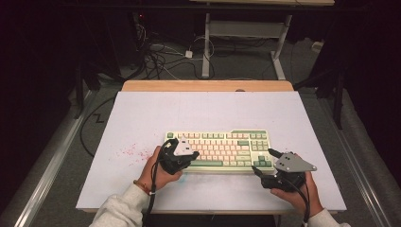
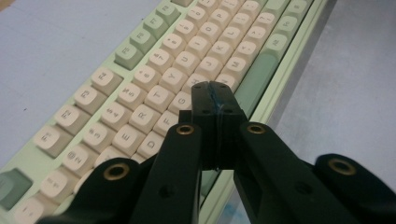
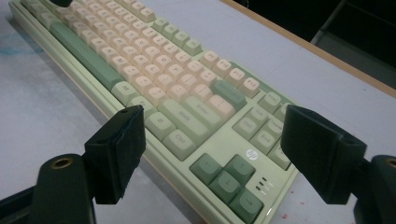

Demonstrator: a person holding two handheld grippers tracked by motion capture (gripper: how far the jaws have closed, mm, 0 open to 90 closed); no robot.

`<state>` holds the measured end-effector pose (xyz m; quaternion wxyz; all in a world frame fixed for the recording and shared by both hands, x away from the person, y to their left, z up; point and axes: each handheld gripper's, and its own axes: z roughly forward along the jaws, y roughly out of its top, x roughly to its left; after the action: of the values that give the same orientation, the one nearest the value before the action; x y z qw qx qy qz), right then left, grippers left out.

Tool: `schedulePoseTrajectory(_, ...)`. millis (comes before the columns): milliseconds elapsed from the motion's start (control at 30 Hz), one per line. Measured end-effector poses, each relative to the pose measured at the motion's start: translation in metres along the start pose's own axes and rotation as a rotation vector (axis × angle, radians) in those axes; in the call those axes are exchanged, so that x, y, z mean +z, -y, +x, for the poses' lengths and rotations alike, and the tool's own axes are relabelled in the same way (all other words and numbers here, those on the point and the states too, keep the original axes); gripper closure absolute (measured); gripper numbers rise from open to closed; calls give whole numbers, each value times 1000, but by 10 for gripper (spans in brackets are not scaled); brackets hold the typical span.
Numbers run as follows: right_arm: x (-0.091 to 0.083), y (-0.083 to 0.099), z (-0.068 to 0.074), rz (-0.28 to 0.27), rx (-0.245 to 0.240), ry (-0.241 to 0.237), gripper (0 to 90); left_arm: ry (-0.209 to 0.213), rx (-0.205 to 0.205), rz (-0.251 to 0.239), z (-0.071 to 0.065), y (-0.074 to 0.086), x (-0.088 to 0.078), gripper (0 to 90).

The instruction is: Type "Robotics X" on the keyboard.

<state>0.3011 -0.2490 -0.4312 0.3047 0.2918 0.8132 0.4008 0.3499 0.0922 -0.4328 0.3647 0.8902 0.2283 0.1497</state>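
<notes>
The keyboard (image 1: 220, 150) is lying flat on the pale sheet covering the table (image 1: 142, 113), near the person's edge and slightly right of centre, its long side running across the high view. It is a full mechanical board in a pale green case with cream and green keycaps, so it is probably handling as a stiff, fairly heavy slab: it should not be bending, but the caps (each sitting on its own stem) could be popping off if squeezed or levered sideways. The smooth plastic case is likely to be somewhat slippery against hard pads.

The left gripper (image 2: 214, 95) is hovering over the middle letter keys, close above the row beside the green spacebar (image 2: 256, 77), with its 2 jaws pressed together and nothing between them. A closed tip like this seems suited to poking 1 key rather than lifting.

The right gripper (image 3: 212, 154) is holding its jaws spread wide at the board's right end, looking over the arrow keys (image 3: 226, 179) and the near corner, pinching nothing.

For carrying, the sensible holds are the 2 short ends of the case, jaws biting the rim below the caps, both sides together so the weight is staying level.
</notes>
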Motion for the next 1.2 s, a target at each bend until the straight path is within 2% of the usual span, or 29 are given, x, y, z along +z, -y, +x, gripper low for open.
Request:
schedulePoseTrajectory(267, 3, 1, 2, 9, -6, -10, 226, 24, 21, 31, -3, -11, 20, 871)
schedulePoseTrajectory(500, 5, 2, 2, 16, -4, -19, 226, 19, 25, 64, -2, -13, 33, 871)
schedulePoseTrajectory(1000, 8, 3, 2, 36, -2, -51, 227, -5, 30, 87, 0, -13, 40, 870)
schedulePoseTrajectory(1033, 8, 3, 2, 35, -3, -52, 227, -6, 31, 100, -1, -12, 41, 870)
schedulePoseTrajectory(1200, 8, 4, 3, 40, -6, -59, 226, -20, 59, 99, -3, -12, 40, 870)
